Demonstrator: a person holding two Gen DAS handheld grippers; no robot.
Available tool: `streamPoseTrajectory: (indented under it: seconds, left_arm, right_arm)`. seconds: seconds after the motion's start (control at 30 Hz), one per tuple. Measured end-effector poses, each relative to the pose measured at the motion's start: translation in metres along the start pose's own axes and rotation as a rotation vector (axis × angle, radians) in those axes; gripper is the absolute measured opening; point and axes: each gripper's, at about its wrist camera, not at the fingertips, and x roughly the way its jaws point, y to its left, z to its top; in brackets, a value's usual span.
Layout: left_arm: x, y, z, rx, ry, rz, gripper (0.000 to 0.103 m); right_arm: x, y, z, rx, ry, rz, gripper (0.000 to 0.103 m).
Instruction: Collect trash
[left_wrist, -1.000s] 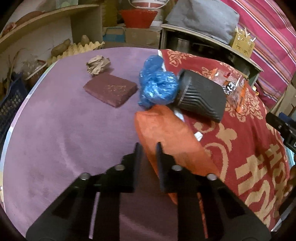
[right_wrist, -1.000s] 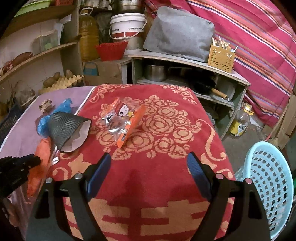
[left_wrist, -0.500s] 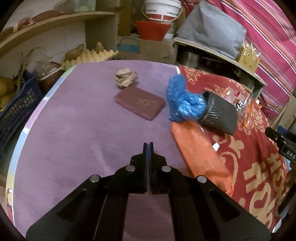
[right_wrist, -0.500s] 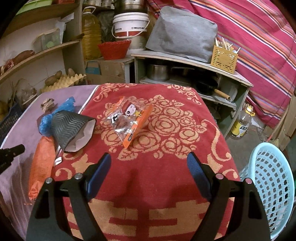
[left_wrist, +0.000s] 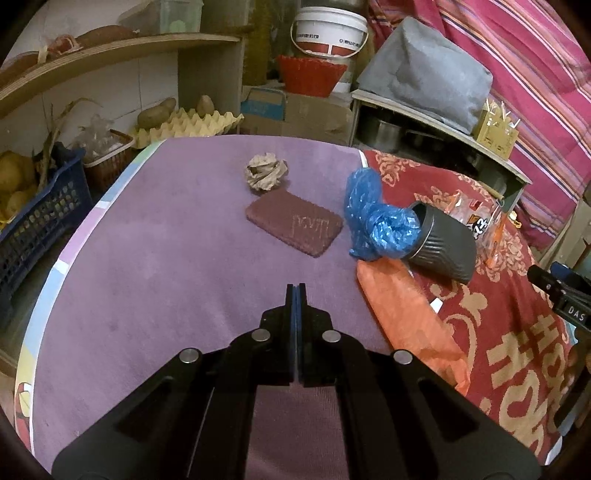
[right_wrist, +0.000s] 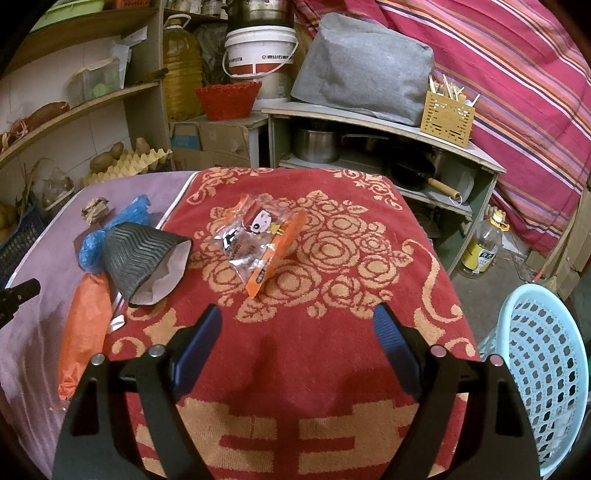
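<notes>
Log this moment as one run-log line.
left tool: shut, empty | right tool: open, empty | snack wrapper: on red towel | basket: beside table

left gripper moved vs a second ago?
Yes. The left gripper has backed off the orange bag it was over and now sits over bare purple cloth, jaws shut on nothing. The bag lies to its right.

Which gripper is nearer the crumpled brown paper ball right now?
Left. The left gripper points across the purple cloth at the paper ball, shut and empty. The right gripper hangs open over the red towel, with the ball far off to its left.
</notes>
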Motion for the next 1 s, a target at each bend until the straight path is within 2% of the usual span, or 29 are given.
streamPoseTrajectory:
  seconds: [0.3,0.5,0.57,0.6,0.63,0.7,0.77,0.83,0.93,1.0]
  left_arm:
    - [0.000,0.011,0.001,-0.014,-0.009,0.003,0.000]
    - [0.003,0.002,0.001,-0.010,0.009,-0.023,0.000]
    - [0.004,-0.005,0.002,-0.014,0.018,-0.045,0.009]
    - [0.004,-0.009,0.001,-0.016,0.018,-0.051,0.026]
    - [0.003,-0.013,0.001,-0.016,0.016,-0.053,0.049]
    - [0.001,-0.025,0.001,-0.006,0.005,-0.053,0.070]
    - [0.001,-0.039,0.000,0.018,0.002,-0.062,0.073]
    - [0.006,-0.053,-0.001,0.037,0.026,-0.070,0.080]
    - [0.016,-0.073,-0.006,0.073,0.058,-0.049,0.081]
    - [0.020,-0.083,-0.008,0.091,0.076,-0.036,0.086]
  right_arm:
    - [0.000,-0.004,0.003,0.015,-0.005,0.004,0.083]
    - [0.002,-0.002,0.004,0.013,-0.004,0.009,0.083]
    - [0.002,-0.002,0.003,0.010,-0.003,0.007,0.083]
    - [0.002,-0.002,0.003,0.008,-0.002,0.005,0.083]
    - [0.002,-0.002,0.003,0.006,0.000,0.002,0.083]
    - [0.001,-0.004,0.003,0.007,0.000,-0.002,0.083]
    - [0.000,-0.008,0.002,0.013,-0.001,-0.006,0.083]
    - [-0.001,-0.012,0.002,0.023,-0.002,-0.007,0.083]
    - [-0.002,-0.017,0.002,0.034,-0.001,-0.008,0.083]
    - [-0.002,-0.020,0.002,0.036,-0.002,-0.009,0.083]
